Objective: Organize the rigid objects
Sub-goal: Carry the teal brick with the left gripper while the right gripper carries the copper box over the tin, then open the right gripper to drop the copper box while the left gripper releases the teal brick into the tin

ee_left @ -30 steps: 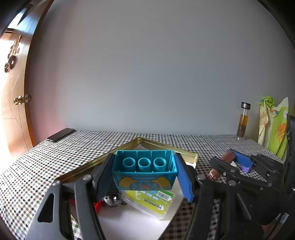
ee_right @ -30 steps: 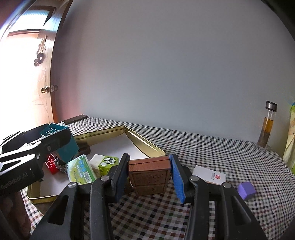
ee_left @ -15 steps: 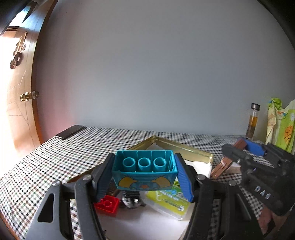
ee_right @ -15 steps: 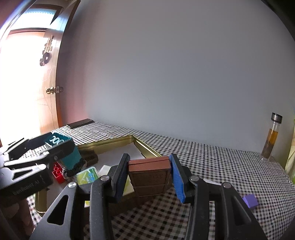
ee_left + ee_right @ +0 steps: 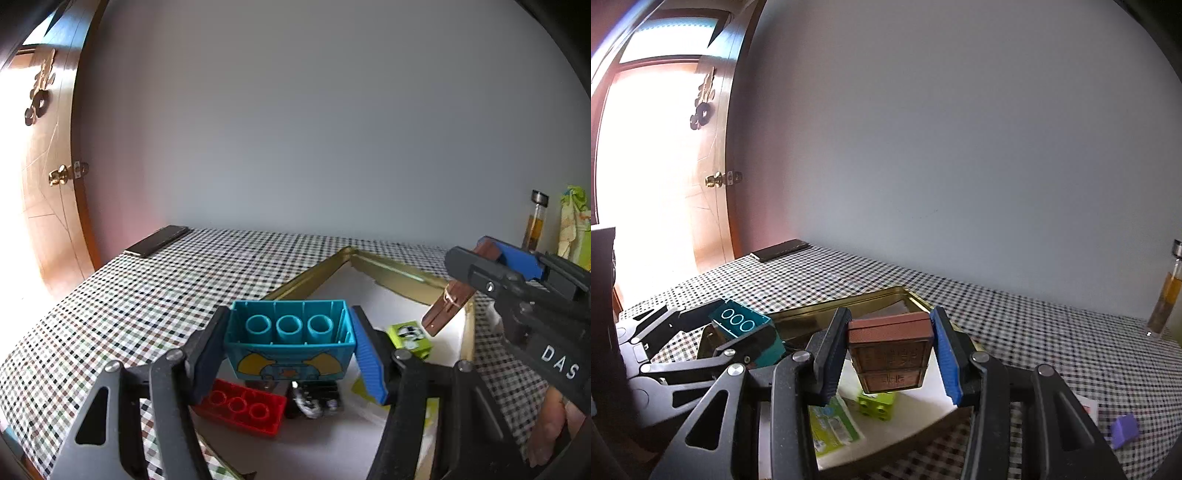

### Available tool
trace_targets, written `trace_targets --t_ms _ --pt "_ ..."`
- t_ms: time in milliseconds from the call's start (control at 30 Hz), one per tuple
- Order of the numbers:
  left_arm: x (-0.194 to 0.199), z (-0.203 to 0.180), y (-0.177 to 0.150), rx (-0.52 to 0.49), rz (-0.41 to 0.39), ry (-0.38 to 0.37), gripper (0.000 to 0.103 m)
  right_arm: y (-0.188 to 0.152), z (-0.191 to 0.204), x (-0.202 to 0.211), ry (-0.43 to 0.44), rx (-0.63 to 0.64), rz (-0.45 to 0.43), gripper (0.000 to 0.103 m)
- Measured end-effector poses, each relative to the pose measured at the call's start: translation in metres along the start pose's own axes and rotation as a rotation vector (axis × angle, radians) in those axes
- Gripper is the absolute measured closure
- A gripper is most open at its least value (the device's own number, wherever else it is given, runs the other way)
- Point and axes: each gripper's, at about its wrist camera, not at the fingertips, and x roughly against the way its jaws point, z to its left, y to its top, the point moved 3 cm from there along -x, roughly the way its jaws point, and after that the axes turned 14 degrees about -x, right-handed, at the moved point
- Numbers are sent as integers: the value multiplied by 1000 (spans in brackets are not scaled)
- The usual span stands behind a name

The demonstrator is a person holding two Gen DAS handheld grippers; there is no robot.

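My left gripper (image 5: 291, 350) is shut on a teal toy brick (image 5: 290, 341), its hollow underside facing up, held above the near part of a gold tin tray (image 5: 391, 269). My right gripper (image 5: 890, 354) is shut on a brown embossed box (image 5: 890, 354), raised over the same tray (image 5: 820, 314). In the left wrist view the brown box (image 5: 448, 302) hangs tilted over the tray's right side. The right wrist view shows the teal brick (image 5: 740, 325) at the left. In the tray lie a red brick (image 5: 242, 406), a green cube (image 5: 410, 338), a dark small object (image 5: 314, 398) and a green-and-white packet (image 5: 831, 424).
A checked cloth (image 5: 147, 295) covers the table. A dark flat phone-like object (image 5: 157, 240) lies at the far left edge. A glass bottle (image 5: 1167, 291) stands at the far right, a purple block (image 5: 1124, 430) and a white card (image 5: 1087, 406) lie beside the tray. A wooden door (image 5: 709, 184) stands left.
Both grippers have moved left over the tray with their loads. The brown box has come in above the tray's right side, and the red brick now shows under the teal brick.
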Motion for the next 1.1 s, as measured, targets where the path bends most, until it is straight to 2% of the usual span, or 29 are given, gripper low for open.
trace_targets --t_ms 400,433,467,500,533,567,767,1033,1100 --pt "-8 8 -8 -1 35 29 38 -5 12 -48 -5 13 52 56" --pt "-7 7 -9 -5 37 32 29 -6 12 -50 -4 12 57 56" --pt "-6 7 -10 -8 38 43 22 -7 12 -50 -9 11 56 50" --pt "-3 7 -11 -4 35 59 9 -8 10 -50 -19 11 54 46" --pt "1 7 -11 -2 27 67 1 -8 10 -49 -17 5 55 38" --pt "6 6 -11 -3 13 76 1 -8 9 -47 -12 -2 53 33" --pt "12 0 -11 -18 19 88 1 -15 -5 -26 -14 -27 37 27" --pt "23 -30 3 -32 -30 66 1 -25 -67 16 -81 -109 17 24" --pt "29 -44 9 -45 -55 38 0 -26 -89 27 -110 -139 13 24"
